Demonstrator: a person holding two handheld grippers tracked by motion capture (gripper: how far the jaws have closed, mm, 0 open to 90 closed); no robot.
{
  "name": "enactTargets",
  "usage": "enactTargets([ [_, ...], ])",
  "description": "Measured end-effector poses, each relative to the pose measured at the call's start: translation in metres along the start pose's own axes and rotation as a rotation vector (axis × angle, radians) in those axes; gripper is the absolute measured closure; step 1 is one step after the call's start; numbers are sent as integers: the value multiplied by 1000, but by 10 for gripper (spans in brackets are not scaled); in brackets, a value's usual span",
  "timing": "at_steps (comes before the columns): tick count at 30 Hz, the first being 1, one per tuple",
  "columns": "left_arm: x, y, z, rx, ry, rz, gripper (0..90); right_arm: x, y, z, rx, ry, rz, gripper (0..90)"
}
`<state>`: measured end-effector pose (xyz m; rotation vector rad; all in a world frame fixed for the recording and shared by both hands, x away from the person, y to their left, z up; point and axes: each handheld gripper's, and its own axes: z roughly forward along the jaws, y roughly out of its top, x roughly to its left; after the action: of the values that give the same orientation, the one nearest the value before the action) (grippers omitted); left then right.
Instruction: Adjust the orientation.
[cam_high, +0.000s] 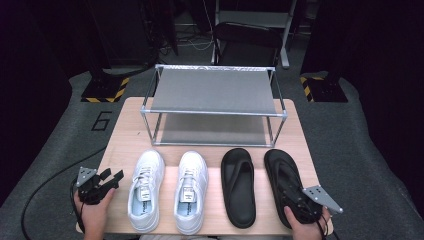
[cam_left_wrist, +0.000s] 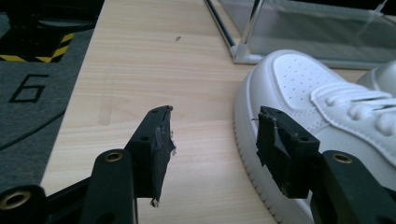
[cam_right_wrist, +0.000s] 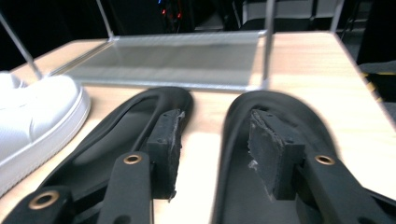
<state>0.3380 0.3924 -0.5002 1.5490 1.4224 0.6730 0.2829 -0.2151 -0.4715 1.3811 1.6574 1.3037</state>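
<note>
High view: wooden table, bearing at its far half a two-tier metal rack with grey shelves, both bare. Near half, left to right: left white sneaker, right white sneaker, left black flip-flop, right black flip-flop, all toes toward the rack, side by side and apart. Left gripper in a hand at the table's near left corner, beside the left sneaker, jaws spread, nothing between them. Right gripper in a hand over the heel end of the right flip-flop; jaw state cannot be told here. Floor grey, marked "6"; yellow-black hazard-striped bases to either side. Left gripper view: left gripper jaws apart and empty, low over bare table; the right-hand jaw stands in front of the left sneaker's sole edge; contact cannot be told. Rack corner post just beyond the toe. Right gripper view: right gripper jaws parted, holding nothing; one jaw over the left flip-flop, the other over the right flip-flop, table showing between. A white sneaker toe at left, rack's lower shelf beyond.
</note>
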Motion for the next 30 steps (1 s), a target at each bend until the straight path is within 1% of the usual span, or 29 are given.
enactTargets([
  [1, -1, 0, 1, -14, -4, -2, 451, 4, -2, 3, 20, 6, -6, 531],
  [2, -1, 1, 0, 1, -12, -1, 451, 6, -4, 7, 34, 9, -8, 530],
  [3, -2, 1, 1, -7, -18, -2, 451, 8, -6, 10, 44, 10, -6, 524],
  [4, -2, 1, 2, -16, -24, -7, 451, 9, -7, 15, 60, 20, 4, 524],
  [5, -2, 2, 1, -3, -39, -11, 452, 10, -8, 18, 73, 44, 17, 553],
  [6, -2, 2, 0, -6, -44, -14, 452, 11, -8, 21, 81, 58, 30, 557],
  [8, -2, 3, 0, -29, -53, -28, 452, 12, -7, 23, 93, 61, 37, 557],
  [9, -2, 4, -1, -20, -56, -25, 451, 13, -6, 24, 90, 62, 40, 555],
  [10, -2, 5, -2, -24, -55, -19, 450, 13, -5, 25, 86, 60, 42, 551],
  [12, -3, 5, -3, -31, -56, -19, 447, 14, -5, 26, 83, 57, 67, 552],
  [13, -4, 4, -2, -25, -56, -7, 446, 15, -6, 25, 83, 51, 74, 550],
  [14, -4, 4, -2, -25, -56, -7, 446, 15, -6, 25, 83, 51, 74, 550],
  [15, -5, 3, -2, -25, -57, -1, 446, 18, -9, 26, 86, 42, 75, 548],
  [16, -5, 4, -1, -20, -61, 1, 446, 20, -11, 26, 93, 43, 77, 550],
  [17, -5, 4, 0, -24, -66, -6, 446, 21, -13, 26, 101, 46, 75, 553],
  [18, -5, 5, 1, -26, -72, -4, 446, 24, -15, 26, 112, 50, 76, 555],
  [19, -6, 5, 2, -32, -74, -2, 447, 25, -17, 27, 119, 54, 67, 560],
  [21, -7, 4, 4, -31, -79, 14, 447, 30, -21, 29, 137, 69, 68, 566],
  [23, -9, 3, 5, -25, -82, 25, 446, 35, -26, 32, 169, 90, 65, 550],
  [24, -9, 2, 7, -30, -78, 30, 446, 38, -28, 33, 179, 94, 66, 538],
  [25, -9, 2, 7, -23, -78, 32, 445, 40, -30, 35, 187, 93, 65, 524],
  [26, -9, 1, 8, -28, -76, 28, 443, 42, -32, 36, 199, 91, 68, 521],
  [28, -8, 1, 7, -19, -79, 29, 439, 44, -34, 37, 218, 102, 88, 535],
  [30, -8, 0, 8, -25, -76, 28, 437, 46, -34, 38, 219, 102, 75, 562],
])
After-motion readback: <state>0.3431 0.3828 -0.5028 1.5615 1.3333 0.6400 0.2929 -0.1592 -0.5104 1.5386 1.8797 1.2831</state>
